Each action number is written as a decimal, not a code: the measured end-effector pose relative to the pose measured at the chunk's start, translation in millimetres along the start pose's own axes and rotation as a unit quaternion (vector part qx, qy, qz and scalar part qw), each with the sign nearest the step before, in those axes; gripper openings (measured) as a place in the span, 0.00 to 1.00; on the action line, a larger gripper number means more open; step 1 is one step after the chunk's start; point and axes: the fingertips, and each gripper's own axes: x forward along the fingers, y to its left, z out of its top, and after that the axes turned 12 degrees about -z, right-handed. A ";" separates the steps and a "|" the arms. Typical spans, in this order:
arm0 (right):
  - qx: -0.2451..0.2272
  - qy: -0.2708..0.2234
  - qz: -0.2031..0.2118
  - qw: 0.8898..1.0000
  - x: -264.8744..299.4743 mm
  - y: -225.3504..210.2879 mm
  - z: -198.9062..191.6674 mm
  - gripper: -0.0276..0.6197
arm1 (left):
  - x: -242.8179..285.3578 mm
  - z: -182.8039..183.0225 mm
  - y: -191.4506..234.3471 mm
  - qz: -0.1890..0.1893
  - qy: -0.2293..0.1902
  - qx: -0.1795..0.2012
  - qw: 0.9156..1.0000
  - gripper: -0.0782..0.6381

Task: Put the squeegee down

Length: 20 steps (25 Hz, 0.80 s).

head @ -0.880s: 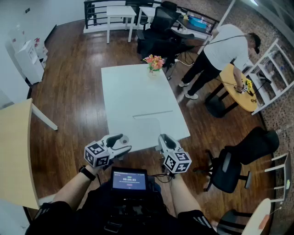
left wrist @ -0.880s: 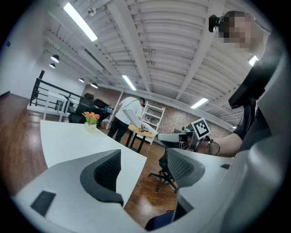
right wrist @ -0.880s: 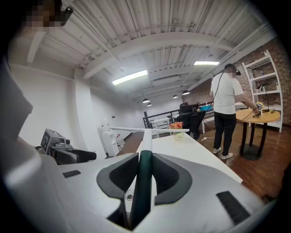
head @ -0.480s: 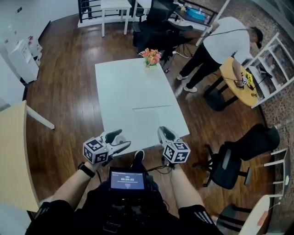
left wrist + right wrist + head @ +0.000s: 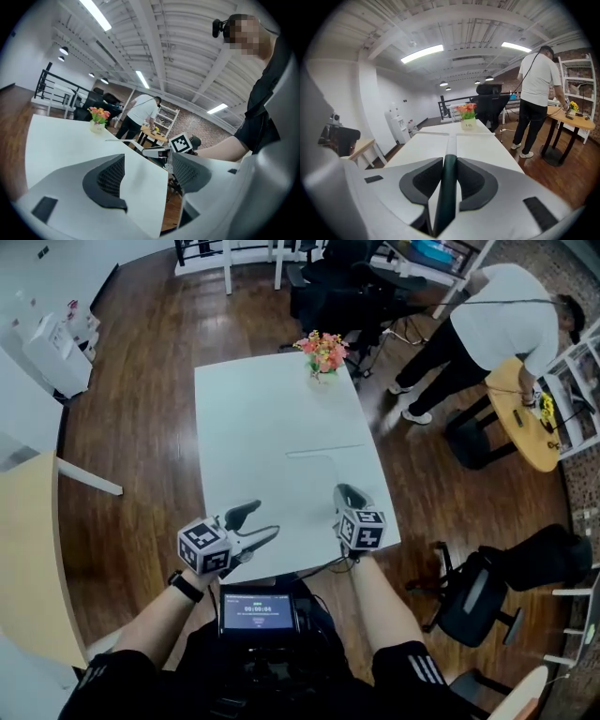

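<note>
The squeegee has a dark green handle, a white shaft and a long thin white blade that lies crosswise over the white table. My right gripper is shut on the handle over the table's near right edge, and the shaft runs straight ahead from its jaws. I cannot tell whether the blade touches the tabletop. My left gripper hangs open at the near edge, nothing between its fingers, and it looks across at the right gripper's marker cube.
A vase of flowers stands at the table's far end. A person in a white shirt bends over a round wooden table at the right. Black office chairs stand at the near right. A pale wooden table is at the left.
Both grippers have come forward from just short of the table to its near edge. The right one carried the squeegee along, further over the tabletop. The left one stays open.
</note>
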 end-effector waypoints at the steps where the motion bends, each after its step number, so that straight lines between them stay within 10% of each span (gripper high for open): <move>1: -0.003 0.011 -0.004 1.000 16.9 -7.1 -3.8 0.22 | 6.8 2.7 8.0 0.001 -0.002 -0.007 1.000 0.55; 20: -0.036 0.089 -0.007 0.995 131.5 -40.1 -61.1 0.22 | 62.1 2.9 83.5 0.029 0.011 -0.057 0.998 0.55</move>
